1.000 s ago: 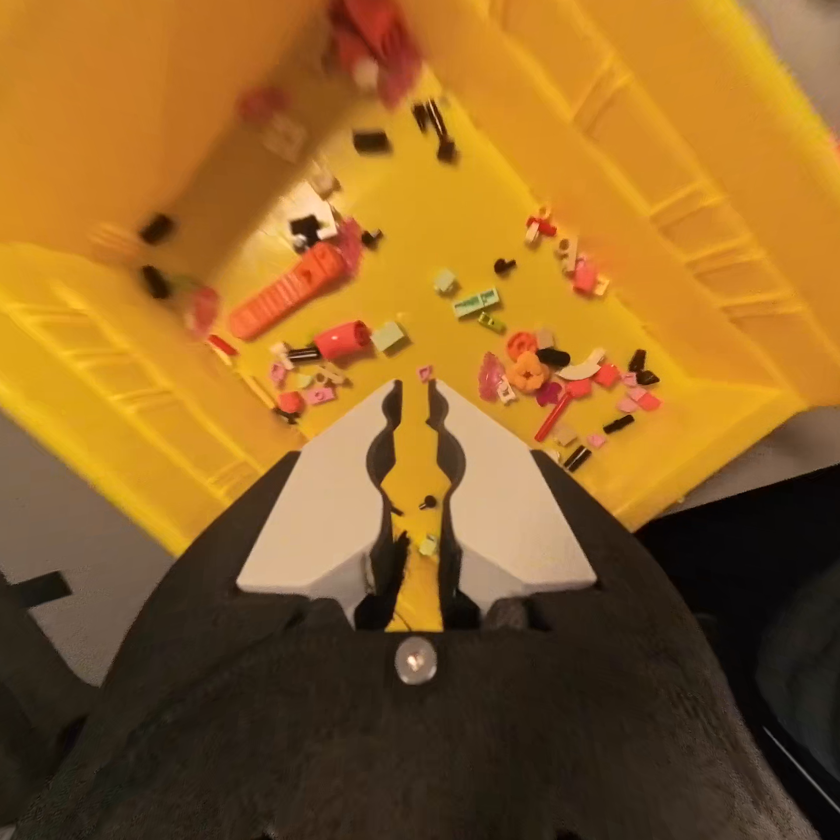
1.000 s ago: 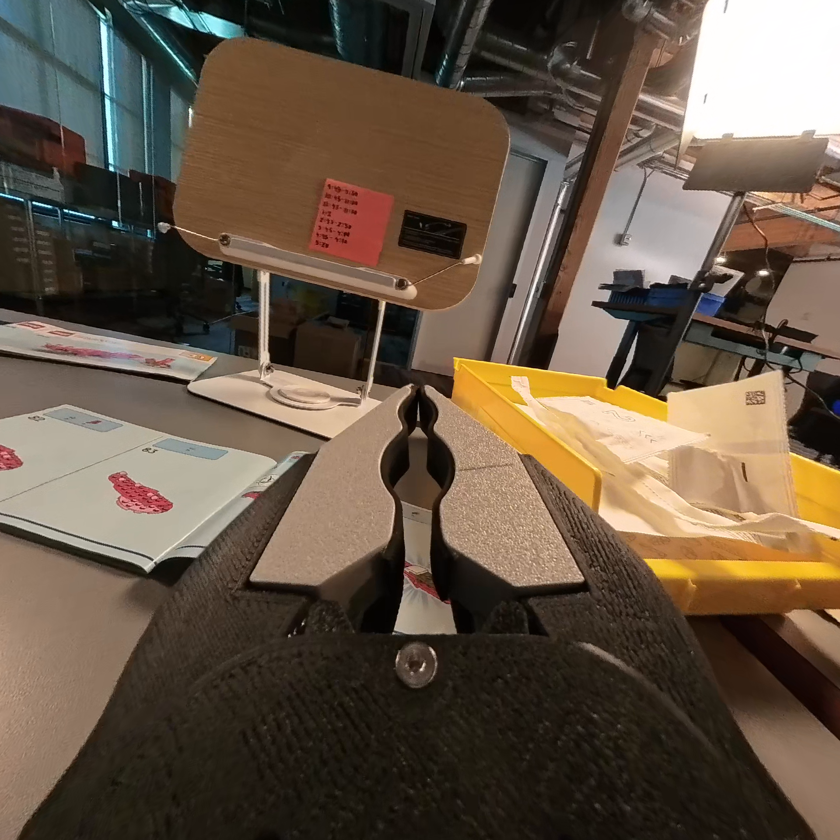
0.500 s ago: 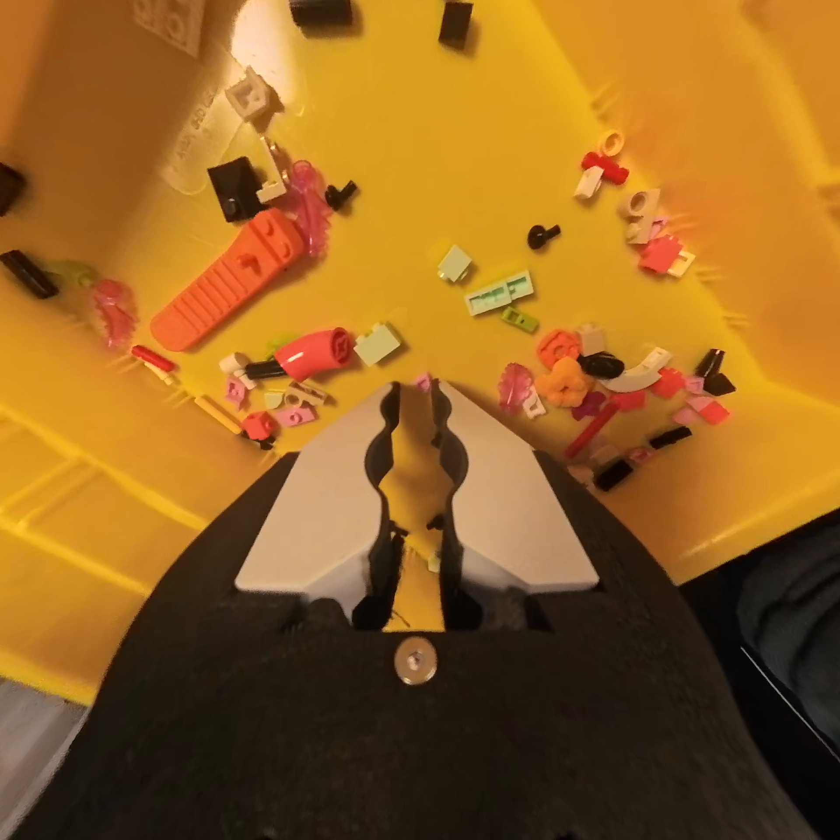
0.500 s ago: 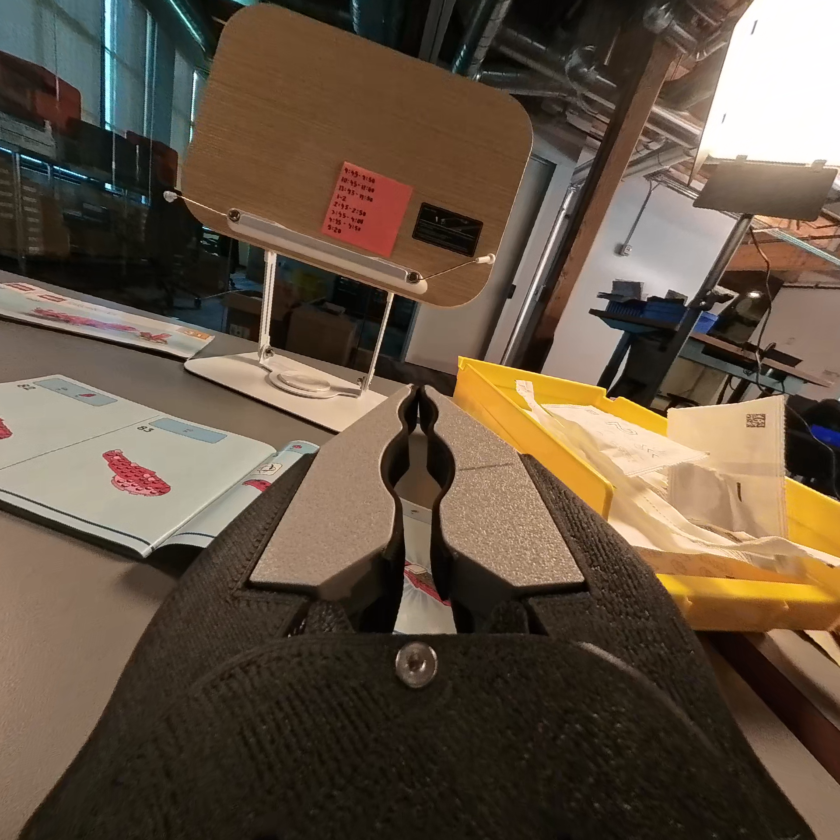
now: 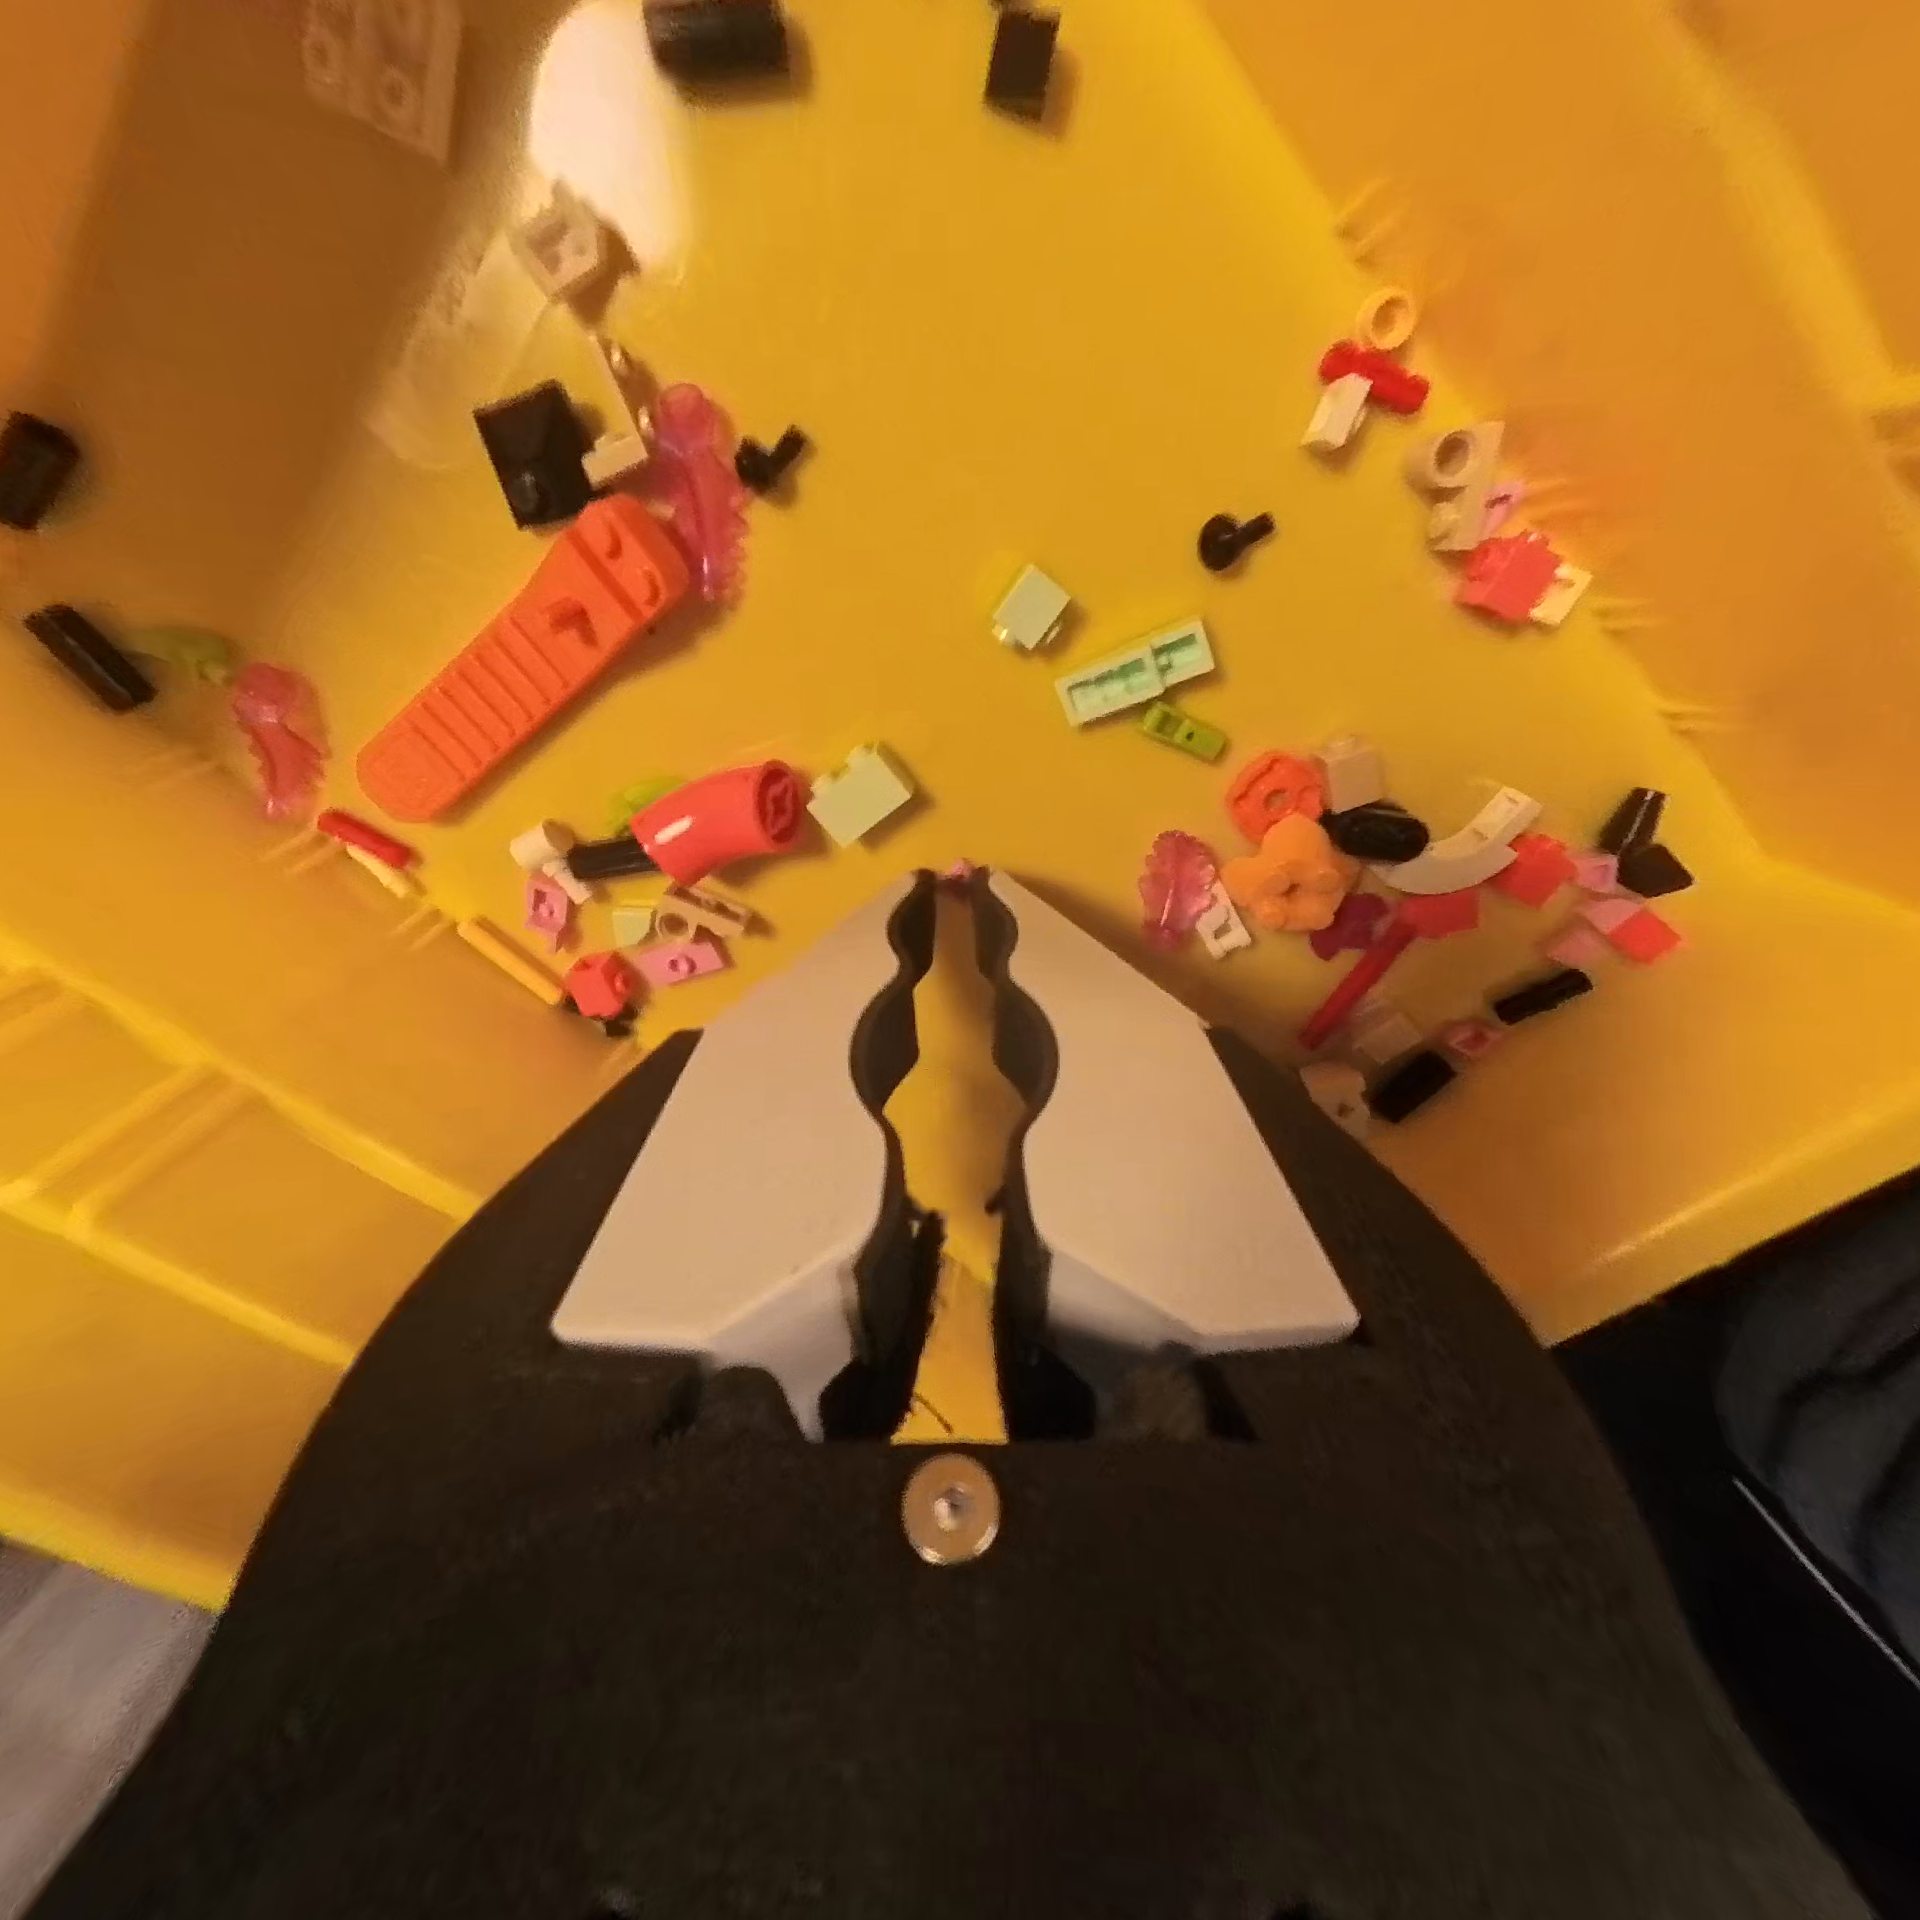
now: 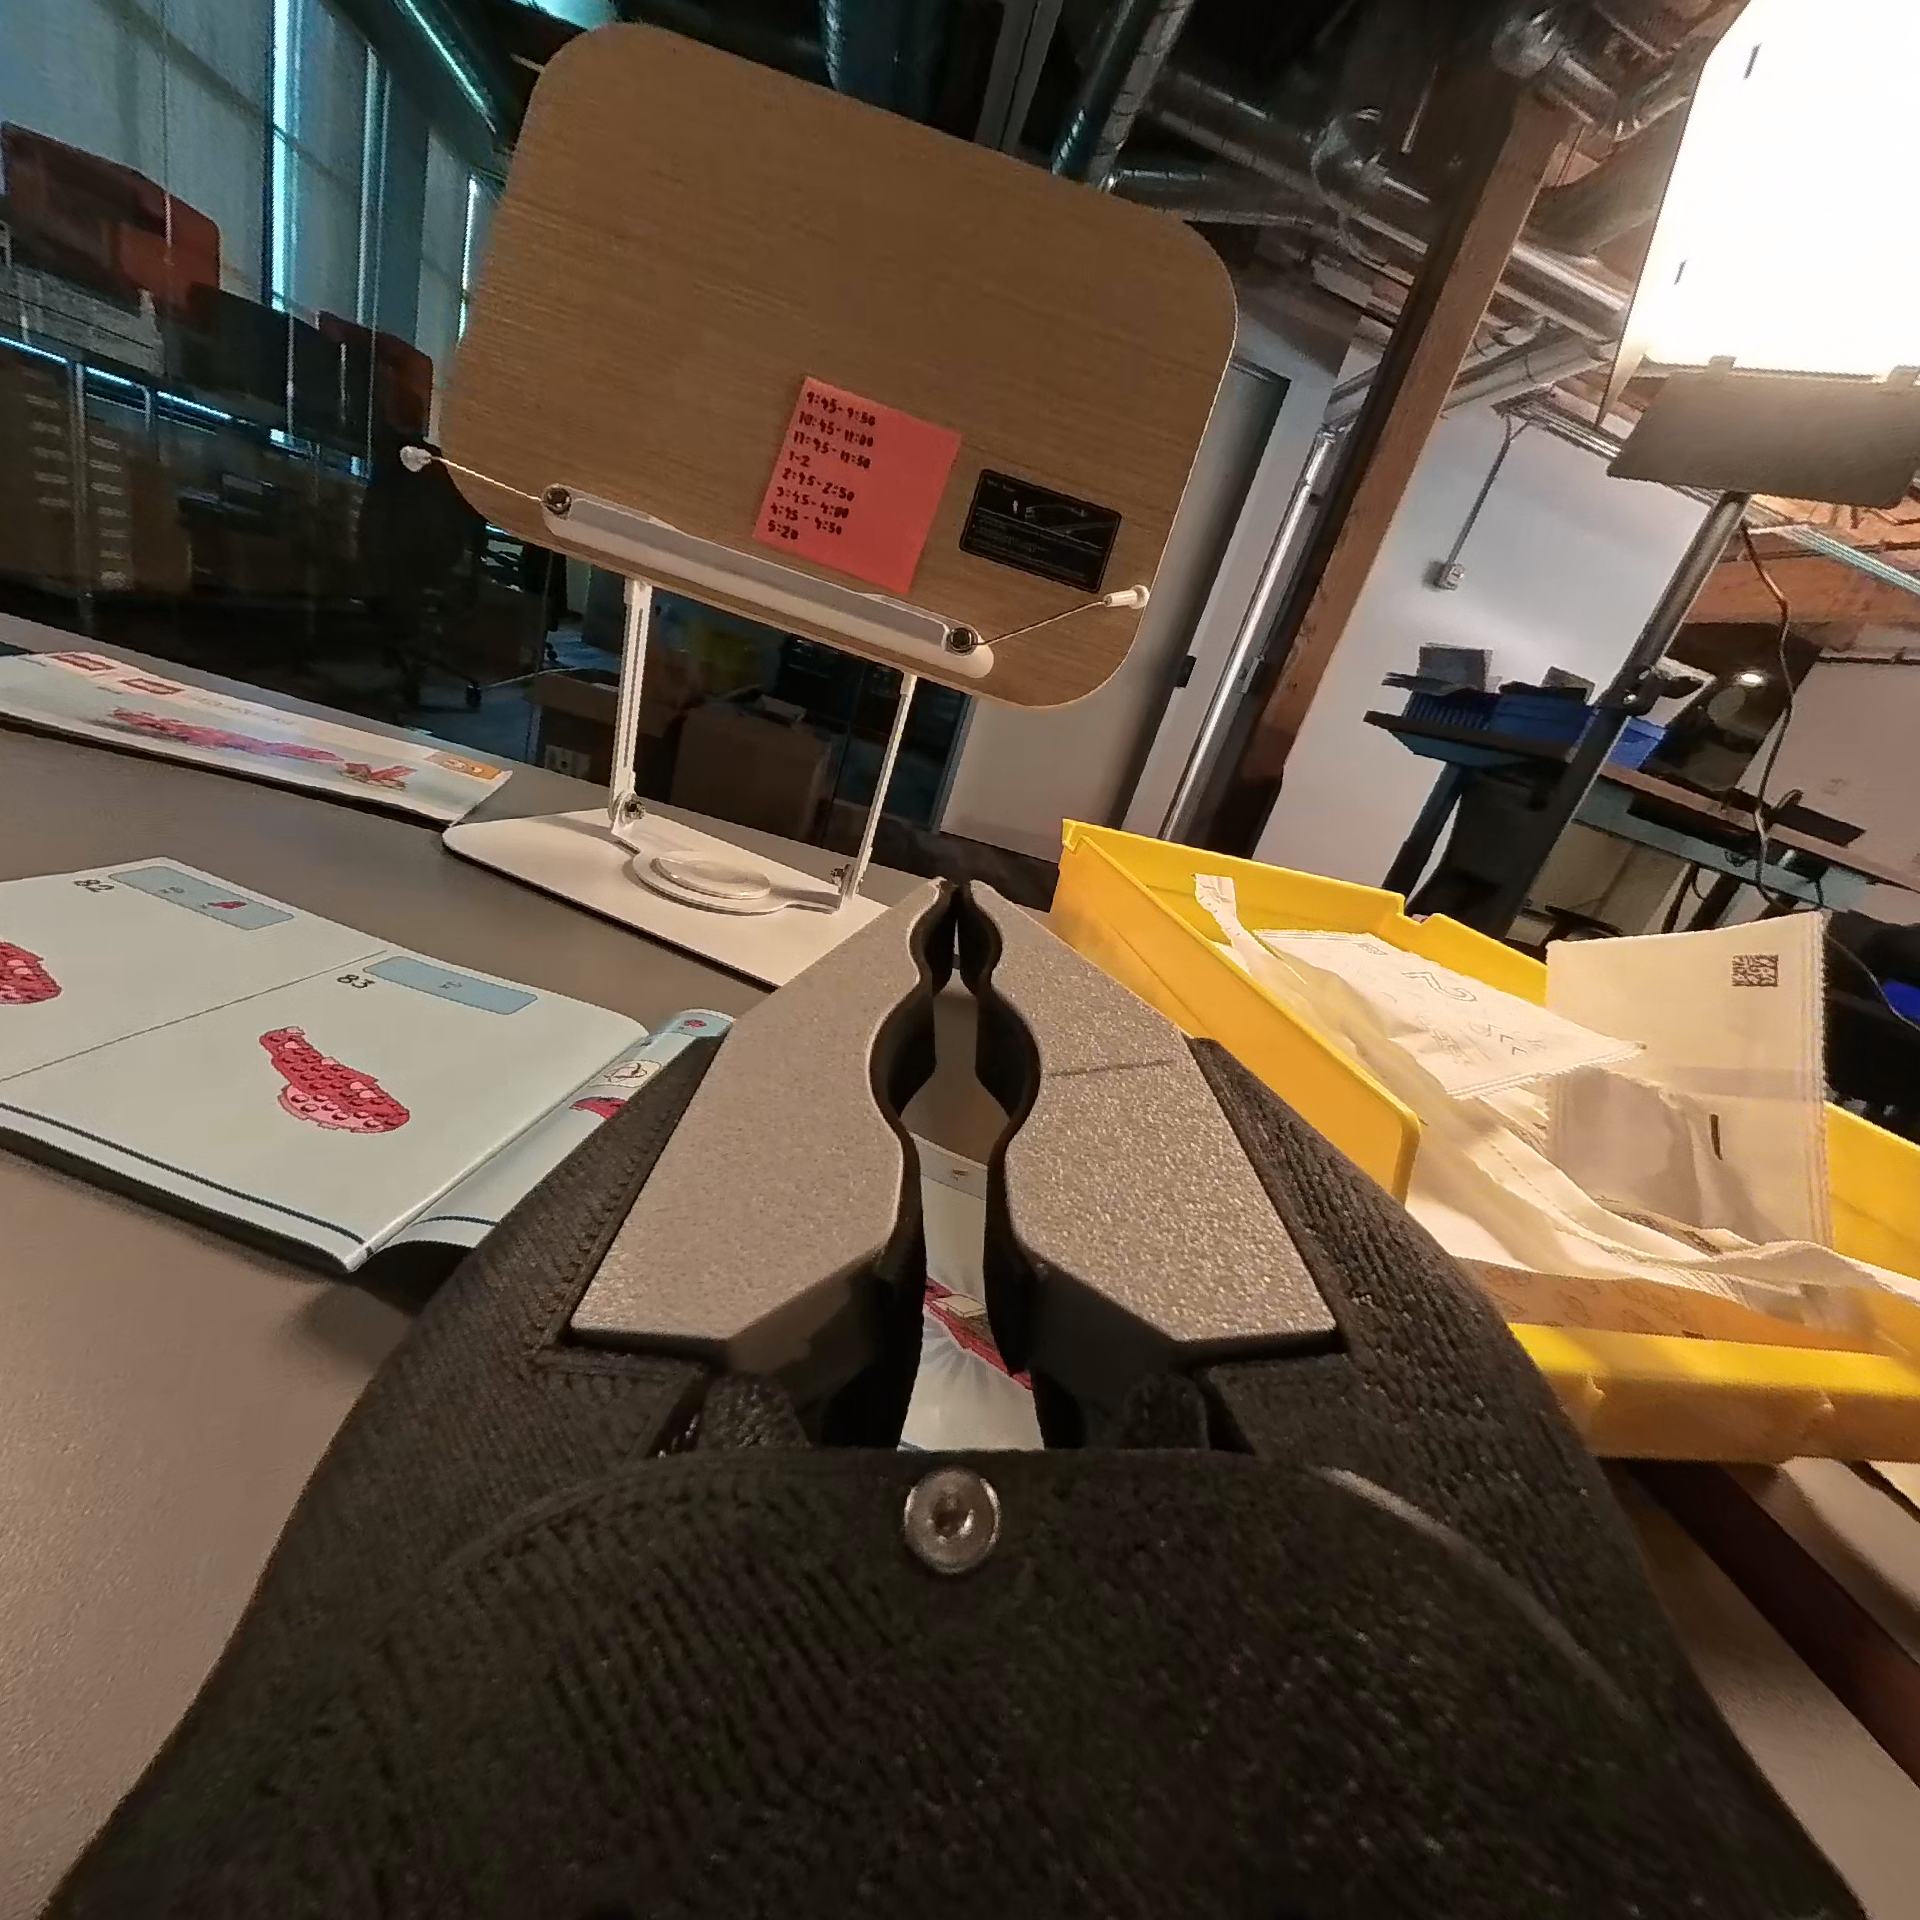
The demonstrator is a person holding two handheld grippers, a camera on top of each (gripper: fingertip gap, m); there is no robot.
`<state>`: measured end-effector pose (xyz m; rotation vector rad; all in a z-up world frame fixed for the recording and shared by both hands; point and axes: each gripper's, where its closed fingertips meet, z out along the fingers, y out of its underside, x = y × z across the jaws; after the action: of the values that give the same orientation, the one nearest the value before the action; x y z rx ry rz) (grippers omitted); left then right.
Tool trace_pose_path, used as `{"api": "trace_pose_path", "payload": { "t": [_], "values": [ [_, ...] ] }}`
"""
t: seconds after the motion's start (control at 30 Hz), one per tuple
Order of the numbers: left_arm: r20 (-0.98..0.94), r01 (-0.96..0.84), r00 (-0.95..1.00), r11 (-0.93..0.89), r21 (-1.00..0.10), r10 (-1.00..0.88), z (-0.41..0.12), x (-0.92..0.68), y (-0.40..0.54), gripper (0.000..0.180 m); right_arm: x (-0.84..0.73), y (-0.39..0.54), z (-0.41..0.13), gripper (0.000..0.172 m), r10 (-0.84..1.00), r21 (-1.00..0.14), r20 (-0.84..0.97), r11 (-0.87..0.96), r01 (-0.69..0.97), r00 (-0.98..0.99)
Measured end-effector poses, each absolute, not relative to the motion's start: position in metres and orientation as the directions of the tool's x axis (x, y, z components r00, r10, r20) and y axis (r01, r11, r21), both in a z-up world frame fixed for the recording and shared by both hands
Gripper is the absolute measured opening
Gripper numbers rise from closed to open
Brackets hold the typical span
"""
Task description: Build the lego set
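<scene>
Grey tabletop point(image 6: 187, 1455) lies under the right gripper point(image 6: 956, 891), whose fingertips meet on nothing, with an open instruction booklet point(image 6: 312, 1049) beside it, a yellow tray point(image 6: 1247, 997) of paper bags and a wooden-backed stand point(image 6: 831, 312) beyond. Over the yellow bin point(image 5: 1039, 312), the left gripper point(image 5: 958, 873) pinches a tiny pink piece point(image 5: 958, 869); a coral curved piece point(image 5: 727, 821), then an orange brick separator point(image 5: 520, 665), lie past it.

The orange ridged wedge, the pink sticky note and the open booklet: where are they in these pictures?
orange ridged wedge point(image 5: 525, 665), left wrist view, on its ribbed middle.
pink sticky note point(image 6: 854, 480), right wrist view, on its centre, on the wooden board.
open booklet point(image 6: 312, 1049), right wrist view, on its right-hand page.
</scene>
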<state>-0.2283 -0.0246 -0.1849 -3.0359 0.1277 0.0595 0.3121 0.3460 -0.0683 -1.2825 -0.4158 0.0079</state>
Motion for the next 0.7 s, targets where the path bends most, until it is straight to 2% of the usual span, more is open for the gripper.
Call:
{"api": "trace_pose_path", "payload": {
  "t": [0.07, 0.13, 0.2, 0.3, 0.4, 0.47, 0.53, 0.63, 0.7],
  "values": [
    [-0.03, -0.091, 0.996, -0.968, -0.235, -0.086, -0.175, -0.229, -0.005, 0.005, 0.312, 0.346, -0.068, 0.0, 0.237, -0.93, 0.292, 0.295, 0.218, 0.926],
    [-0.037, -0.045, 0.999, -0.903, -0.427, -0.032, -0.146, -0.233, 0.019, 0.005, 0.311, 0.346, -0.068, 0.0, 0.247, -0.932, 0.286, 0.294, 0.21, 0.926],
    [-0.019, -0.044, 0.999, -0.773, -0.633, -0.042, -0.099, -0.215, 0.041, 0.005, 0.309, 0.345, -0.069, 0.0, 0.266, -0.935, 0.281, 0.293, 0.2, 0.922],
    [-0.065, -0.124, 0.99, -0.556, -0.821, -0.125, -0.037, -0.16, 0.054, 0.005, 0.308, 0.345, -0.069, 0.0, 0.263, -0.933, 0.288, 0.294, 0.208, 0.921],
    [-0.075, -0.206, 0.953, -0.444, -0.872, -0.293, -0.021, -0.074, 0.058, 0.005, 0.308, 0.345, -0.069, 0.0, 0.255, -0.931, 0.293, 0.294, 0.215, 0.921],
    [-0.049, -0.264, 0.889, -0.423, -0.867, -0.455, -0.038, -0.004, 0.059, 0.005, 0.309, 0.345, -0.069, 0.0, 0.25, -0.932, 0.291, 0.293, 0.214, 0.923],
    [0.055, -0.285, 0.775, -0.426, -0.859, -0.629, -0.061, 0.067, 0.055, 0.005, 0.31, 0.345, -0.069, 0.0, 0.25, -0.932, 0.291, 0.294, 0.214, 0.923],
    [0.143, -0.298, 0.708, -0.476, -0.828, -0.692, -0.098, 0.129, 0.064, 0.005, 0.308, 0.345, -0.069, 0.0, 0.248, -0.928, 0.305, 0.295, 0.228, 0.92],
    [0.08, -0.379, 0.728, -0.498, -0.78, -0.68, -0.127, 0.14, 0.075, 0.005, 0.306, 0.344, -0.07, 0.0, 0.247, -0.924, 0.32, 0.296, 0.243, 0.915]
  ]
}}
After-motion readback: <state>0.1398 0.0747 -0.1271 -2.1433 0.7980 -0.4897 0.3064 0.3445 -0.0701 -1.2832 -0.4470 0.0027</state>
